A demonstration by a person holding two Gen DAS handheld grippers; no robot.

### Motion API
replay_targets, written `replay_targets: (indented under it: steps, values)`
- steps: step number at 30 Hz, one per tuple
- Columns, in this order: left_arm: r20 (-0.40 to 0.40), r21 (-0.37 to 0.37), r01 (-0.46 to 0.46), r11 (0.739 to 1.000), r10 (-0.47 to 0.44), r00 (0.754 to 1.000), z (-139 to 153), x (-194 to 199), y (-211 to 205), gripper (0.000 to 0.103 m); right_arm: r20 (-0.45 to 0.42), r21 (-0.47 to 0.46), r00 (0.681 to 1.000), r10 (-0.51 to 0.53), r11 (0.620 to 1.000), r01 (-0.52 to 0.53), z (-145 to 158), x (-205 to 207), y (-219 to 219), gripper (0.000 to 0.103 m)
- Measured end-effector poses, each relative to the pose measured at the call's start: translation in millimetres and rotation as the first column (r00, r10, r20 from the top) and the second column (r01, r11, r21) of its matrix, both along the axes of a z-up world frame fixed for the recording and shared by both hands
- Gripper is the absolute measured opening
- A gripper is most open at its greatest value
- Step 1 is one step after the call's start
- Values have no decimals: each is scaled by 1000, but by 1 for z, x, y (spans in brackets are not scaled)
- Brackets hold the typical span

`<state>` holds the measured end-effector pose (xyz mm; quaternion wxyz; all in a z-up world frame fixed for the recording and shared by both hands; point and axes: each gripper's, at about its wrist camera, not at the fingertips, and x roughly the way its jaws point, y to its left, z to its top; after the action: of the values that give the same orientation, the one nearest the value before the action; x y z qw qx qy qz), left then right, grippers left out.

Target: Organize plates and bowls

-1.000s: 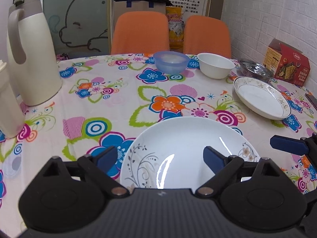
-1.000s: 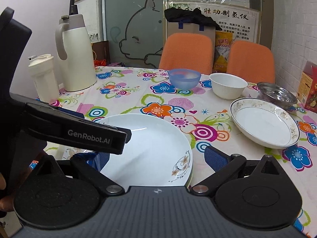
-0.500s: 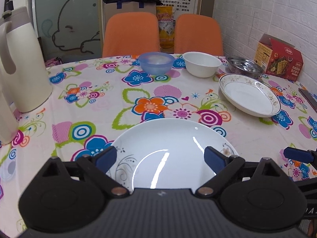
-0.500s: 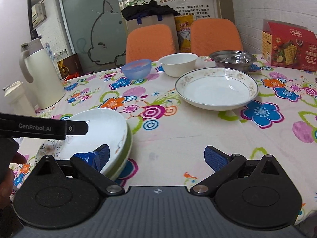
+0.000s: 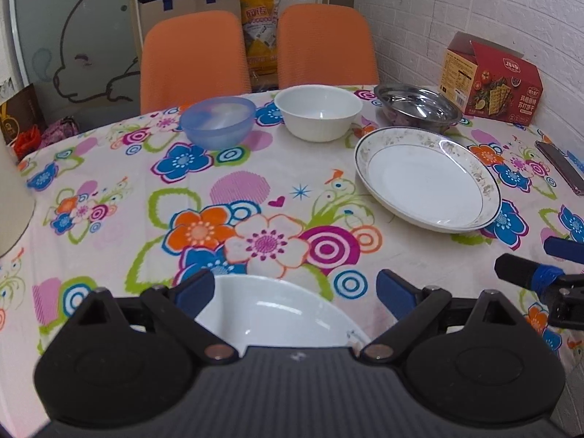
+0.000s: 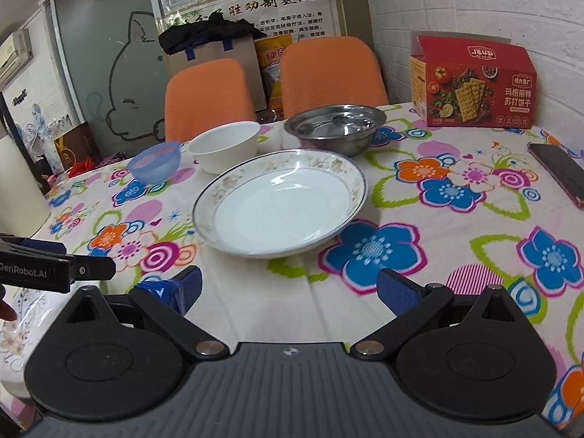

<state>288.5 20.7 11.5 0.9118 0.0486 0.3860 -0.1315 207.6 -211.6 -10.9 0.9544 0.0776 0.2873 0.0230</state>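
My left gripper stands open low over a white plate at the table's near edge; nothing is held. My right gripper is open too, over bare tablecloth, facing a gold-rimmed deep plate that lies just ahead of it. That plate lies to the right in the left wrist view. Behind it stand a blue plastic bowl, a white bowl and a steel bowl. The same bowls show in the right wrist view: blue bowl, white bowl, steel bowl. The white plate is at that view's left edge.
A red cracker box stands at the back right by the brick wall. A dark phone lies at the table's right edge. Two orange chairs stand behind the table. A cream jug is at the left.
Both grippers swung right and forward. The white plate slid down under the left gripper's view; the right gripper left the white plate and now faces the gold-rimmed plate.
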Motion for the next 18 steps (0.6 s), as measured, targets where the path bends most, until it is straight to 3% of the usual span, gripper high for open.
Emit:
replay_targets:
  steps: [6, 12, 18]
  values:
    - [-103, -85, 35, 996, -43, 994, -3, 66, -21, 94, -20, -25, 1000, -22, 999, 22, -1, 51, -29, 90]
    - [-178, -121, 50, 991, -71, 982, -17, 124, -51, 95, -82, -5, 996, -16, 1000, 16, -14, 93, -38, 90]
    - [-199, -91, 87, 992, -103, 975, -31, 154, -79, 95, -105, -39, 994, 20, 999, -24, -21, 106, -29, 90]
